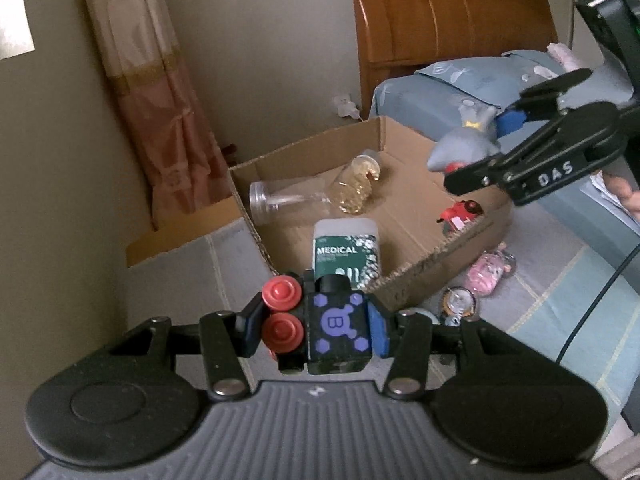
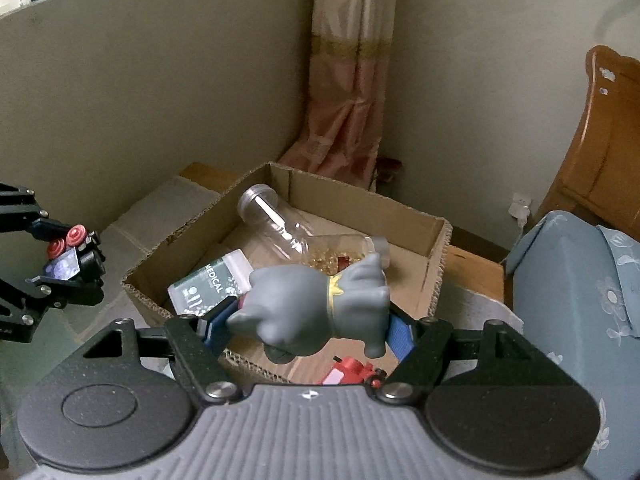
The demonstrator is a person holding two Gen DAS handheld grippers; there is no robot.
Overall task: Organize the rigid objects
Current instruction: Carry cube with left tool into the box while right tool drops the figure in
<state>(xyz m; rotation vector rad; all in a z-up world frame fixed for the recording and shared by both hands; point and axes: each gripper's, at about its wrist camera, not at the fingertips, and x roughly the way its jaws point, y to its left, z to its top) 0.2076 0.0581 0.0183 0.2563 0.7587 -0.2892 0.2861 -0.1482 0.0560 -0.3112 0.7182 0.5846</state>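
Note:
My left gripper (image 1: pixel 316 322) is shut on a black toy car (image 1: pixel 336 324) with red wheels and a purple "B" emblem, held above the near left corner of an open cardboard box (image 1: pixel 420 268). My right gripper (image 2: pixel 310 326) is shut on a grey animal figurine (image 2: pixel 320 296) with a gold collar, held over the box's (image 2: pixel 436 264) near edge. In the left wrist view the right gripper (image 1: pixel 484 148) and figurine (image 1: pixel 464 144) hang at the upper right. The right wrist view shows the left gripper (image 2: pixel 68 258) and car (image 2: pixel 64 268) at the left.
The box holds a clear empty jar (image 1: pixel 280 202), a jar of golden bits (image 1: pixel 358 184), a green "MEDICAL" pack (image 1: pixel 346 252) and a red toy (image 1: pixel 460 212). A pink toy (image 1: pixel 490 276) and a round trinket (image 1: pixel 460 304) lie on the floor beside it. A bed (image 1: pixel 480 80) stands right.

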